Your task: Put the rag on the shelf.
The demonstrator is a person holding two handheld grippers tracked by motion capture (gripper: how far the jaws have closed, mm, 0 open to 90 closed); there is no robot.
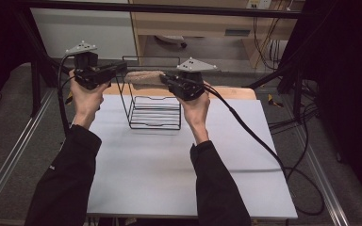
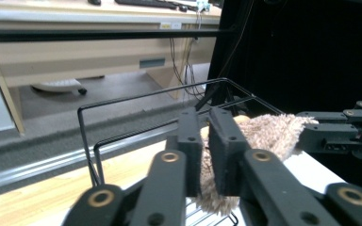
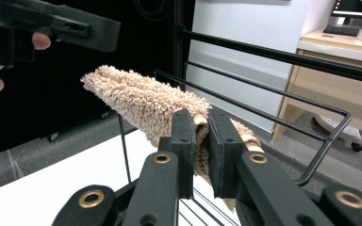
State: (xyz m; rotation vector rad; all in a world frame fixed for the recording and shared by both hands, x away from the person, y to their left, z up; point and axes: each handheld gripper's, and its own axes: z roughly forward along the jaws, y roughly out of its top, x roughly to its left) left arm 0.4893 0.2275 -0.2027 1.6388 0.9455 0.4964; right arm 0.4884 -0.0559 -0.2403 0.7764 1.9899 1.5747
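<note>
The worktop (image 1: 169,179) is a wide white board, and a black wire rack (image 1: 153,110) stands on its far half, open at the top. Above the rack, the person holds a fluffy beige towel (image 1: 143,76) stretched between the two tools, so it hangs in the air over the top rim of the rack and does not rest on the worktop. The left claw (image 2: 207,155) is clamped on one end of the towel; in the left gripper view the pile is squeezed between its two black jaws and some of it hangs below them. The right claw (image 3: 202,153) is clamped on the other end in the same way, with the folded edge pressed between the jaws. I think the towel is held at both ends to keep it straight and level, so it can be lowered over a bar of the rack or into it without bunching. Both hands are at about the same height, which keeps the cloth horizontal.
</note>
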